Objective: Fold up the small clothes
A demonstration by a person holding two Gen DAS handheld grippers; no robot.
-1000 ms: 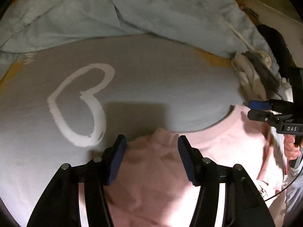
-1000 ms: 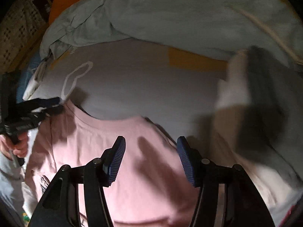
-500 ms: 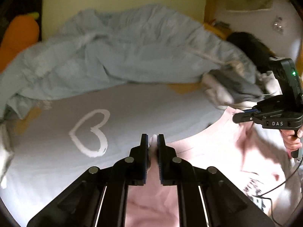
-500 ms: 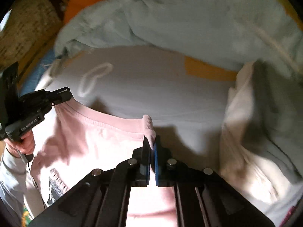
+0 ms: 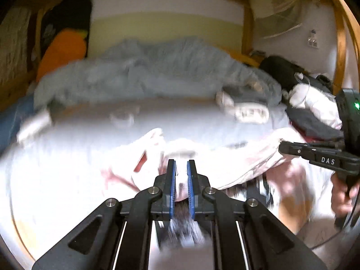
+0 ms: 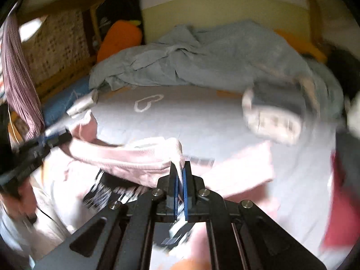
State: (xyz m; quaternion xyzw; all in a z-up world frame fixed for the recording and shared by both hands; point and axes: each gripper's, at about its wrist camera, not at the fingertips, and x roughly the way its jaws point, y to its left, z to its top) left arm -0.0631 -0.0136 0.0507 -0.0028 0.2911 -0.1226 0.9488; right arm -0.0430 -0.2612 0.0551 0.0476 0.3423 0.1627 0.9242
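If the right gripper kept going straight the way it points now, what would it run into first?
Probably the grey bedsheet. The right gripper is shut on the pink shirt, and beyond that bunched fabric lies bare sheet, then the crumpled blue blanket. Blur makes depth uncertain.

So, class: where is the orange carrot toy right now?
In both wrist views the carrot toy lies at the upper left, at the bed's head, behind the crumpled blue blanket.

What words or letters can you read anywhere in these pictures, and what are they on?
"DAS": white letters on the black body of the right gripper, seen from the left wrist.
Dark print on the pink shirt: too blurred to read.
White heart outline on the grey cloth: a sign, no letters.
Small label on the wall: too small to read.
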